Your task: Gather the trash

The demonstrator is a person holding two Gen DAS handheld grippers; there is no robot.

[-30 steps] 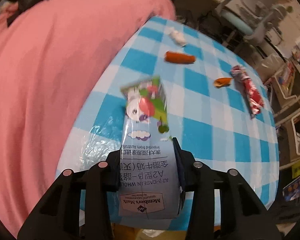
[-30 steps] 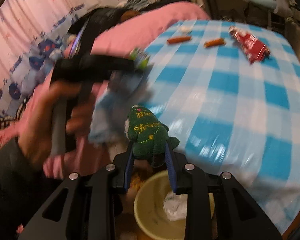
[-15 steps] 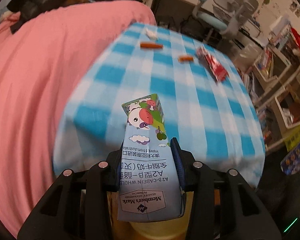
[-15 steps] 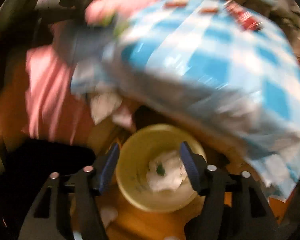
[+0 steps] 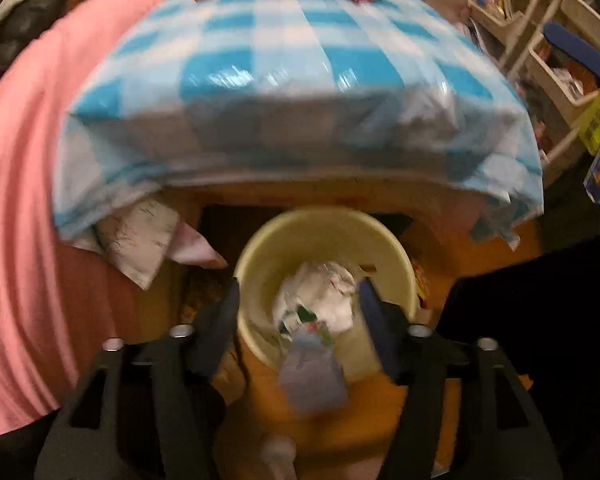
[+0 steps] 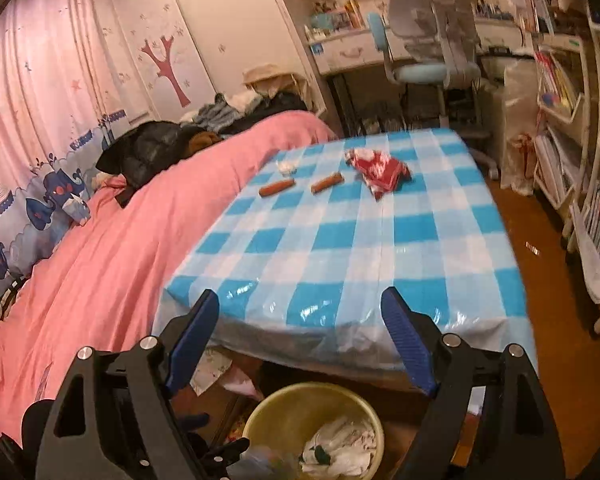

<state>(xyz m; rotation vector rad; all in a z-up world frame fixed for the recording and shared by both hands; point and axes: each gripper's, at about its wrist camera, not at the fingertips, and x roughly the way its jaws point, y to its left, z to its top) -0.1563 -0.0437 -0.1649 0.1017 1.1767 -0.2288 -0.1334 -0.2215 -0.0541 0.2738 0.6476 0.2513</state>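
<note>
Trash: blue-white milk carton (image 5: 314,364) dropping from spread left claw (image 5: 298,308) into yellow round bin (image 5: 324,224); right claw (image 6: 300,332) wide, empty; release centred over rim.

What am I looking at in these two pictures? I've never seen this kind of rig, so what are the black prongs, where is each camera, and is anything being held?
No robot here: a person holds a handheld gripper in each hand, each with a fisheye camera looking along its two jaws. The black prongs with blue pads are those jaws.

The left view looks down past the left gripper into a yellow bin holding crumpled white paper. A blurred milk carton sits between the spread jaws, apparently dropping in.

The right view looks past the right gripper, open and holding nothing, across a blue checked tablecloth. On the cloth lie two sausages, a red wrapper and a small white scrap. A pink blanket lies beside it.
</note>
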